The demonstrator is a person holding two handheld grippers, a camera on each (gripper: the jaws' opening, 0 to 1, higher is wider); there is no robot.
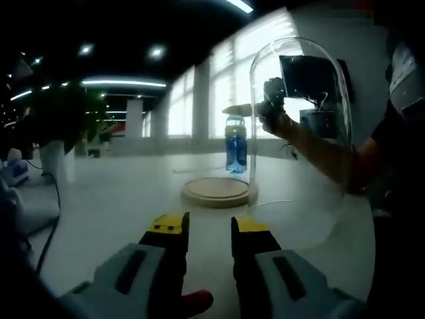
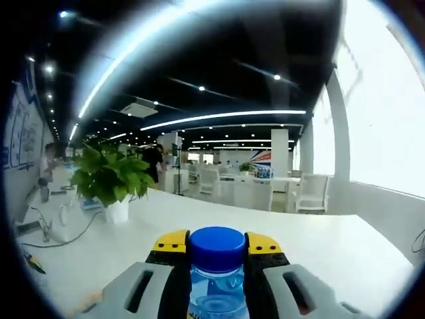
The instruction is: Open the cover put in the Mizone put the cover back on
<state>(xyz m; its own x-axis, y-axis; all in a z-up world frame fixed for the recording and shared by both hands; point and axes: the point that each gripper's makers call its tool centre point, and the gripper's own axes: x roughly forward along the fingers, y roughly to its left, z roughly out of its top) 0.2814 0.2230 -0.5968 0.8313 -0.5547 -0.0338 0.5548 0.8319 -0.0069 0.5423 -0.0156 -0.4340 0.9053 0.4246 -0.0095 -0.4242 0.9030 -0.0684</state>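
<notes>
So the right hand-held gripper (image 2: 214,266) is clamped on the Mizone bottle (image 2: 216,269), upright, held just above the far side of the wooden base (image 1: 219,191) on the bench (image 1: 119,199). The glass cover (image 1: 299,126) sits off to the right. Left hand-held gripper (image 1: 209,232) hangs near, jaws narrowly apart, holding nothing. The bottle probably just needs to go straight down.

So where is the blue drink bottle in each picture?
Left gripper view: the Mizone bottle stands upright right of centre, beyond the round wooden base, seen beside the edge of the glass dome cover.
Right gripper view: the Mizone bottle is at the bottom centre, blue cap up, clamped in the right tool.
Shared landmark: the white table.
</notes>
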